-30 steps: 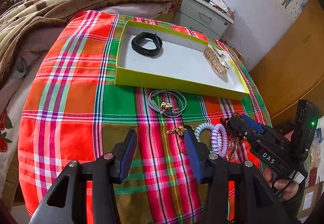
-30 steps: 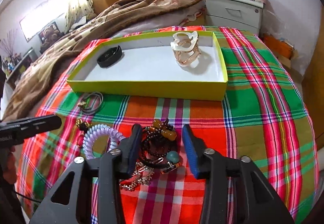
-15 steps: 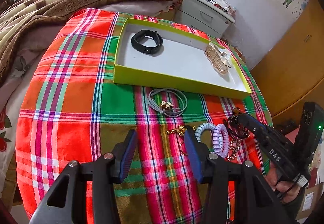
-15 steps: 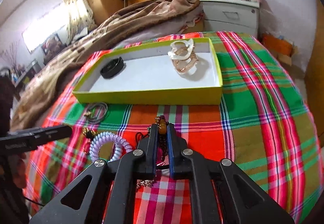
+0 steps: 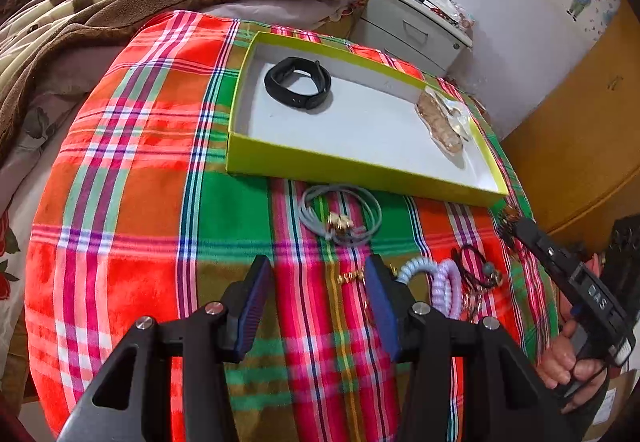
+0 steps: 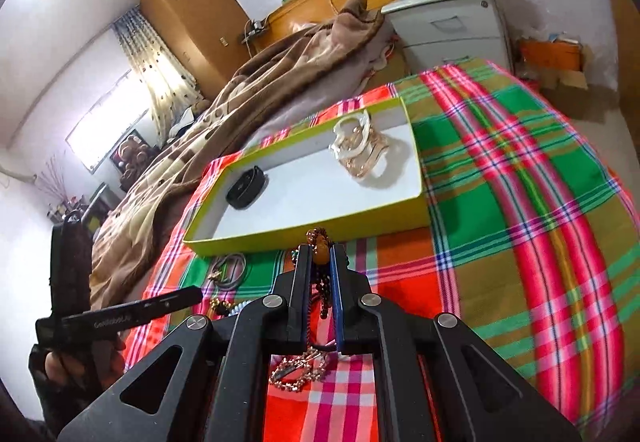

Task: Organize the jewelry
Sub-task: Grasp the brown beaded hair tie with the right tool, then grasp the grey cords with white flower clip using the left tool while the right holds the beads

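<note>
nearest us: right gripper (image 6: 320, 274), jaws pressed together on beaded bracelet (image 6: 319, 242), amber bead poking out above fingertips, dark strand hanging between them. gold chain (image 6: 298, 368) on plaid cloth (image 6: 520, 242) under it. our left gripper (image 5: 316, 298) spread wide, nothing between pads, held above cloth. just beyond: spiral hair ties (image 5: 432, 278), then grey cord bracelet (image 5: 340, 218). farther: yellow-green tray (image 5: 360, 174) with black band (image 5: 298, 87) and gold-and-clear bangle (image 5: 442, 122) inside, well apart. behind tray: brown blanket (image 5: 120, 2).
</note>
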The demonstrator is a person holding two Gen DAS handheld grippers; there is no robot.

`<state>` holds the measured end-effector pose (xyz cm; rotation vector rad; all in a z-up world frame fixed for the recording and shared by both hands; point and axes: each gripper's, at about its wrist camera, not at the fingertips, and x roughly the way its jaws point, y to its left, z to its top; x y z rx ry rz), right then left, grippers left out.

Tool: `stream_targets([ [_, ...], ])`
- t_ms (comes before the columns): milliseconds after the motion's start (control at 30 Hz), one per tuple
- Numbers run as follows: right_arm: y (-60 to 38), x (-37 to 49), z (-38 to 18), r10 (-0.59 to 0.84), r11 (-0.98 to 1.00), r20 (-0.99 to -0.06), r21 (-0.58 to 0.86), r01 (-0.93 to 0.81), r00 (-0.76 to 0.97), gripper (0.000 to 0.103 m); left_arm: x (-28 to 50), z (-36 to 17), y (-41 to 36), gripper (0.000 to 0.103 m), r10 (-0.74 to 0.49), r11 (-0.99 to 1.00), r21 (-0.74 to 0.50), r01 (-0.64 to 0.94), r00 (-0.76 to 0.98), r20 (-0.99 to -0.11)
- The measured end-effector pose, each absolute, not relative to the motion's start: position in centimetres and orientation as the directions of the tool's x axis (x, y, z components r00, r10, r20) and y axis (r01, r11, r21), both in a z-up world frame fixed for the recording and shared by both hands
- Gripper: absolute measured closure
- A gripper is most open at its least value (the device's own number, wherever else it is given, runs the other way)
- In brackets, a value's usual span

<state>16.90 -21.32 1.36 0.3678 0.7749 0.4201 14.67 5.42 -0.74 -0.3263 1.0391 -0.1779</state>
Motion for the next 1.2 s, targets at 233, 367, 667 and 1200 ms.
stream_targets([
  [233, -21.3, 17.0, 1.5, 0.469, 0.870, -0.597, 0.438, -0.226, 0.651, 0.094, 16.7, -0.9, 4.9, 0.053, -0.268, 0.943, -0.330, -0.036, 0.505, -0.821],
  [367, -21.3, 17.1, 1.5, 0.454, 0.881, -0.601, 0.414, -0.230, 0.658, 0.094, 17.1, -1.0, 3.8, 0.054, -0.210, 0.962, -0.268, -0.044, 0.508, -0.835],
  [667, -21.2, 17.2, 1.5, 0.455, 0.880, -0.591, 0.411, -0.236, 0.666, 0.094, 16.9, -1.4, 1.3, 0.054, -0.057, 0.998, -0.067, 0.000, 0.523, -0.850],
  [1200, -21.1, 16.8, 2.0, 0.435, 0.890, -0.586, 0.392, -0.232, 0.684, 0.094, 16.3, -1.4, 2.7, 0.084, -0.090, 0.993, -0.120, -0.020, 0.543, -0.835],
])
